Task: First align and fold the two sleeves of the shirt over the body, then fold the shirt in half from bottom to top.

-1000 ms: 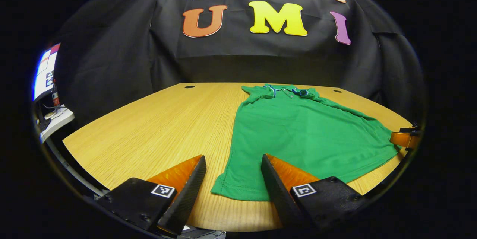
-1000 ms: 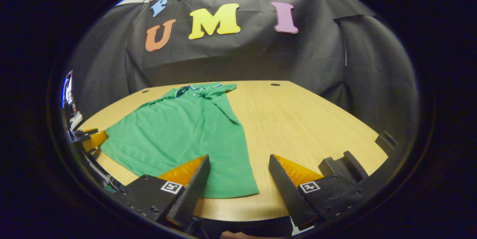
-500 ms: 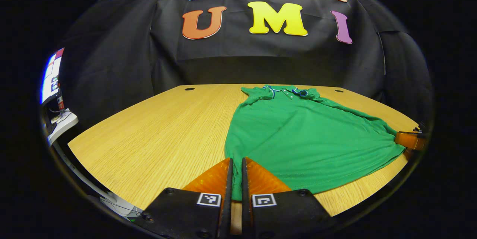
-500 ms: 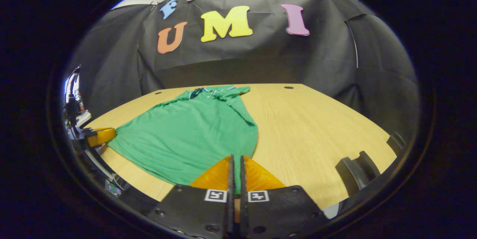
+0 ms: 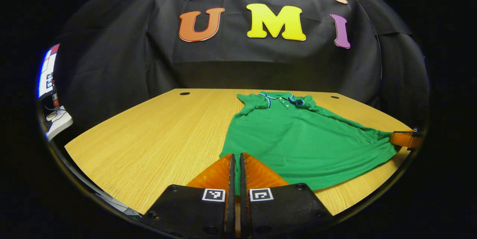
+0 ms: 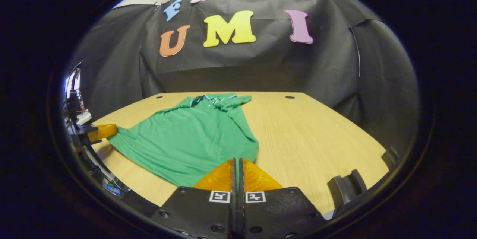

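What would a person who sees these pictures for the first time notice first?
The bright green polo shirt catches the eye, lying on the light wooden table with its collar toward the far edge. The left hand-held gripper is shut on its near left hem corner, and the right hand-held gripper is shut on the near right corner, so the hem is pinched at both ends.

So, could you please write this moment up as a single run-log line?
stage: bottom-to-top fold | left gripper: shut on shirt hem corner | right gripper: shut on other hem corner | sleeves: folded in | table: shirt flat
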The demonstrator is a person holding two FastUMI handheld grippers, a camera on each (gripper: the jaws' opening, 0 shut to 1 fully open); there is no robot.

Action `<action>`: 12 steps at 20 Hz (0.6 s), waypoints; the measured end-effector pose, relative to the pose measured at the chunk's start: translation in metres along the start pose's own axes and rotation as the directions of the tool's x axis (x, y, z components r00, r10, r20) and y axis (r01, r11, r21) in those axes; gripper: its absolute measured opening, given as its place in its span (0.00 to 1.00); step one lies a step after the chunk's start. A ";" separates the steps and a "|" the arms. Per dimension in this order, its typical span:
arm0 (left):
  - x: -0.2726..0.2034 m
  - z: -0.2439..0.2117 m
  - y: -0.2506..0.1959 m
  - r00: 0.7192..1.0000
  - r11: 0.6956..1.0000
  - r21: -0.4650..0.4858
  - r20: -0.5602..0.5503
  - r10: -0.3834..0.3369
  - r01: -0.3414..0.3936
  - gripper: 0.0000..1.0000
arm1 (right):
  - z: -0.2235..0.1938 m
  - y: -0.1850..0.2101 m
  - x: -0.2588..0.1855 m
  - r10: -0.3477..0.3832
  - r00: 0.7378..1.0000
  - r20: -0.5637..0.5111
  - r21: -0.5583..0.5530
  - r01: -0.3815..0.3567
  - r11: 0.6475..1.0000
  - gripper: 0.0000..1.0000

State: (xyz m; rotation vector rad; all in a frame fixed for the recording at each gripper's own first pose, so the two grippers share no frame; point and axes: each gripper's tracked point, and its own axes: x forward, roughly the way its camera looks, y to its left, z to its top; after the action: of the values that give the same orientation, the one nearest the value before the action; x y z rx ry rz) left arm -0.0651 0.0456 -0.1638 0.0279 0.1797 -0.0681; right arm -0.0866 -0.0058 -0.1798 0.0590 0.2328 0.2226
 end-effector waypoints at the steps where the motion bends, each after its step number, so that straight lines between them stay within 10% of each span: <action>1: 0.000 0.009 0.000 1.000 1.000 0.009 0.019 0.003 -0.003 0.11 | 0.011 0.000 0.000 0.001 1.000 0.022 -0.007 0.000 1.000 0.02; 12: 0.069 0.117 -0.007 0.993 0.999 0.029 0.116 -0.036 0.033 0.11 | 0.139 -0.003 0.073 -0.021 0.978 0.206 -0.064 0.035 0.997 0.02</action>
State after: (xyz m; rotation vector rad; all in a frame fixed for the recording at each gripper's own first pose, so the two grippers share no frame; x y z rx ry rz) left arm 0.0227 0.0305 -0.0617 0.0473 0.0630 -0.1063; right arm 0.0163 0.0035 -0.0608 0.0115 0.0198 0.1945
